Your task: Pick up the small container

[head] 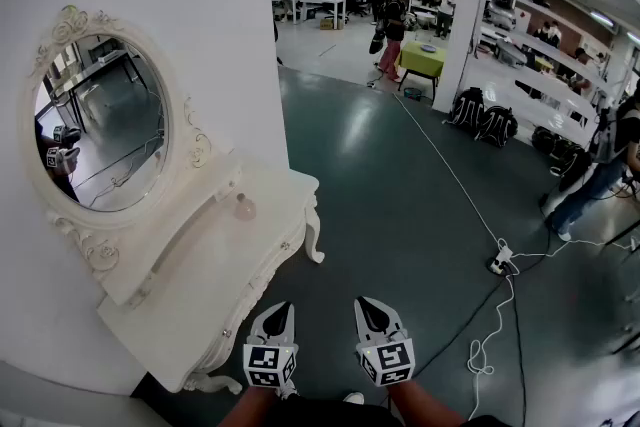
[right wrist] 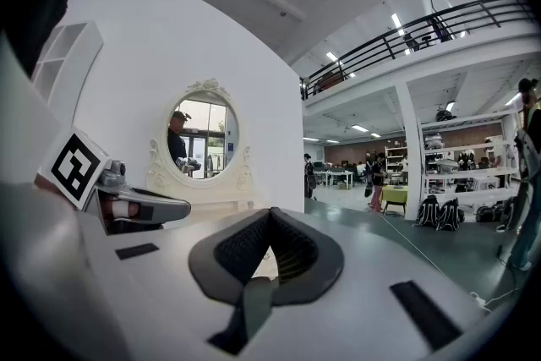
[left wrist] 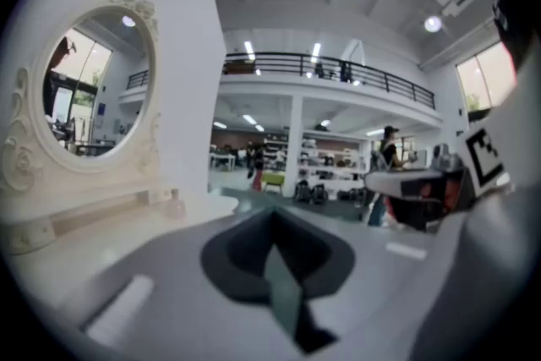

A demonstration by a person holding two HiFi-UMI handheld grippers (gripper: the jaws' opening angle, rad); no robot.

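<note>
Left gripper (head: 281, 309): low at 6 o'clock in the head view, jaws pressed together, nothing between them.
Right gripper (head: 366, 305): just beside it at its 3 o'clock, jaws also tip to tip, empty.
Small container (head: 244, 207): pale, rounded, upright on the white dressing table (head: 215, 280). It sits at 11 o'clock from the left gripper, off the 4 o'clock edge of the oval mirror (head: 100, 123), well apart from both tools.
Step in hand: approach, by my reading; no contact yet.
Doing it well: left tool is the closer one. Spread its jaws before arriving, come in level over the tabletop, straddle the body, close gently. A light thing like that likely tips or skids if a closed tip nudges it.
Hard to make out: container is small and soft in every view, so lid, material and contents are unreadable. Right gripper view does not show it plainly.
Cut off: table's near end runs behind the left gripper.
</note>
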